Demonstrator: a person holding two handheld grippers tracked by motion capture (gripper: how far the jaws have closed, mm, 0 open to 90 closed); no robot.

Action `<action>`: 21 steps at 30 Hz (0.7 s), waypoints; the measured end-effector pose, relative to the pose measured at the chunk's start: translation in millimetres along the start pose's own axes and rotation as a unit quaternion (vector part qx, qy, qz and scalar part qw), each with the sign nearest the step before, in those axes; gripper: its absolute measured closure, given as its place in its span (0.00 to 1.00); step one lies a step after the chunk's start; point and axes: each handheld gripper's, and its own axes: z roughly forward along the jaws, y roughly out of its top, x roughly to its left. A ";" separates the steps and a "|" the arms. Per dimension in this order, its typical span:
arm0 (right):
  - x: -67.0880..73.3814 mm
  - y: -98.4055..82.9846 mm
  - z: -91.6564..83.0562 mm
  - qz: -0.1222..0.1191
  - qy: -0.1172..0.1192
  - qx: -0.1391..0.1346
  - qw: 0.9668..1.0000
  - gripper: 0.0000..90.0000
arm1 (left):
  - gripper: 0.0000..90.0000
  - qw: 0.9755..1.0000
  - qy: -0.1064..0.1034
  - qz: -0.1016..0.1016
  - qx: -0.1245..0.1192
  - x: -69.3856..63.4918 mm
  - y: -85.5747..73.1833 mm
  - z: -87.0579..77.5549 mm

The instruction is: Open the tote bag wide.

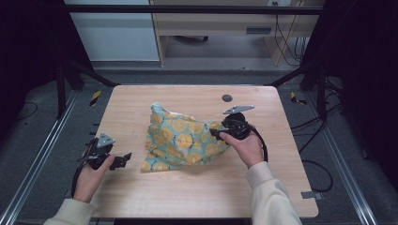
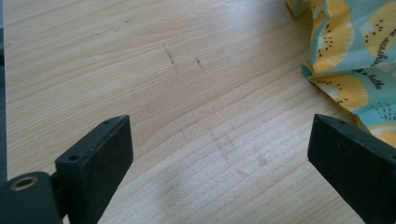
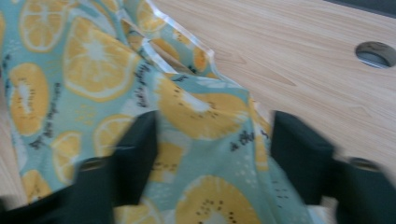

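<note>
Both grippers are open: your right gripper (image 3: 212, 154) straddles a fold of the soft, light cloth (image 1: 185, 138); pinch there. Your left gripper (image 2: 219, 163) is empty.

lab | wooden table (image 1: 197, 197) in black frame (image 1: 187, 9); floor cables (image 1: 319, 164); carpet (image 1: 42, 108)

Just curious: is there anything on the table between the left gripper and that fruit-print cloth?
No, just bare wood between the left gripper and the cloth, as the high view shows.

Even overhead light, dark surroundings; right gripper view motion-blurred, others sharp.
</note>
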 end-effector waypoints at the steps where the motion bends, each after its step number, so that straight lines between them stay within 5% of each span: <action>1: 0.0 0.0 0.0 0.000 0.000 0.000 1.000 0.55 | 0.07 1.000 0.000 0.000 0.000 -0.1 0.0 -0.1; 4: 5.2 5.7 -2.8 -0.013 0.011 -0.016 1.000 0.89 | 0.07 1.000 0.000 0.000 -0.001 -0.2 0.0 -0.3; 6: 6.8 10.6 -5.9 -0.015 0.021 -0.025 0.999 0.98 | 0.07 1.000 0.000 0.001 0.001 -0.1 0.0 -0.4; 13: 23.1 28.7 -24.2 -0.039 0.032 -0.058 0.997 1.00 | 0.07 1.000 -0.001 0.000 0.003 0.3 0.5 -0.1; 16: 46.6 38.3 -46.3 -0.059 0.046 -0.099 0.992 1.00 | 0.07 1.000 0.002 -0.001 0.008 0.7 1.0 2.6; 21: 76.7 38.1 -67.0 -0.097 0.064 -0.118 0.986 1.00 | 0.07 1.000 0.005 -0.005 0.010 3.1 0.9 3.5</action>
